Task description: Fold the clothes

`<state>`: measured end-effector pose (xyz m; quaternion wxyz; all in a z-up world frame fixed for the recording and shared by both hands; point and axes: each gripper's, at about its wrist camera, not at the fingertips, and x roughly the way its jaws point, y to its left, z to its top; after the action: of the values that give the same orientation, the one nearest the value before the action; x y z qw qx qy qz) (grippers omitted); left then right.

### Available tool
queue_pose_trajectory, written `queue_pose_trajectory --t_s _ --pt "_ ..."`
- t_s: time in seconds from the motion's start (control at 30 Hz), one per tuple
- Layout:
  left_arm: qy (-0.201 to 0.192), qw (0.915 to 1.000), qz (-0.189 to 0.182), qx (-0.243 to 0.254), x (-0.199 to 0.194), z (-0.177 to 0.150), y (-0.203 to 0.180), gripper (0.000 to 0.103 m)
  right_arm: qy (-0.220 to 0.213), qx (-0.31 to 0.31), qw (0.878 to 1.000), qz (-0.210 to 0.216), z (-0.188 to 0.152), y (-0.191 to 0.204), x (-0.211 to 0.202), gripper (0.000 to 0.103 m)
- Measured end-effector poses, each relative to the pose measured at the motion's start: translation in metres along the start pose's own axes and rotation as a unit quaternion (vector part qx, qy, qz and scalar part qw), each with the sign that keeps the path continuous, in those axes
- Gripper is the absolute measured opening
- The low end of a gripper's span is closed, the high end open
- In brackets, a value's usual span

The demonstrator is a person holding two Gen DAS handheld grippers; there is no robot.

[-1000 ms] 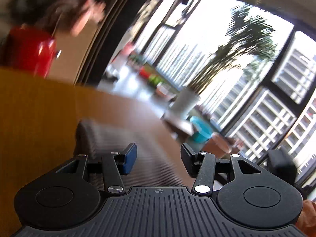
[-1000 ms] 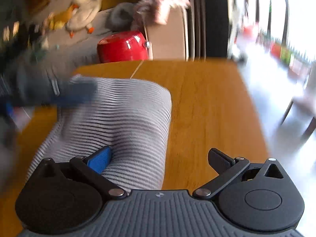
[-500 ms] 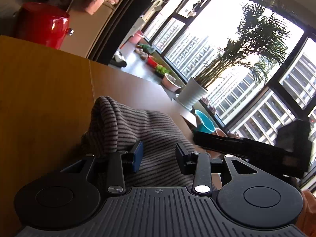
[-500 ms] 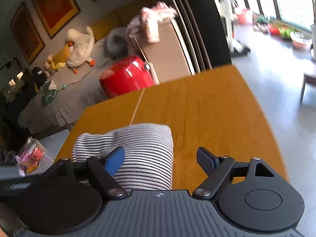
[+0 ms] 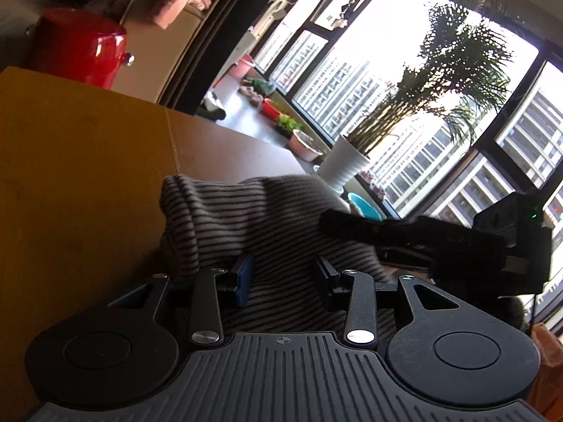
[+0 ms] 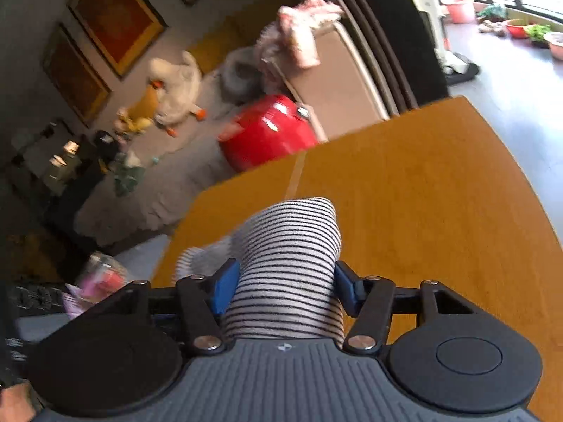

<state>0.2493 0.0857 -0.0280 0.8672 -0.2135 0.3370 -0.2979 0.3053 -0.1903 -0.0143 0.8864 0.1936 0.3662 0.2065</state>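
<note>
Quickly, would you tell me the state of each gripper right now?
Left gripper: open, fingers apart over the striped garment, not pinching it.
Right gripper: shut on the striped garment.

Table (image 6: 422,190): wooden, orange-brown, a pale seam running across it ahead of the tool.
Striped garment (image 6: 292,246): lying bunched on the table, directly in front of the tool.

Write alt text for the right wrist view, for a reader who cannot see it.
The right claw is closed on a bunched striped garment above a wooden table. Beyond the table stand a red pot and a sofa with a plush duck.
</note>
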Motion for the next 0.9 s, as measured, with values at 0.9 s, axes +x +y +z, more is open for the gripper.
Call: queue_pose_trajectory --t_s 0.9 --pt "-0.031 0.9985 0.023 0.039 -0.008 0.028 -0.027 0.036 -0.001 -0.139 0.985 -0.106 -0.072 0.048 -0.046 0.074"
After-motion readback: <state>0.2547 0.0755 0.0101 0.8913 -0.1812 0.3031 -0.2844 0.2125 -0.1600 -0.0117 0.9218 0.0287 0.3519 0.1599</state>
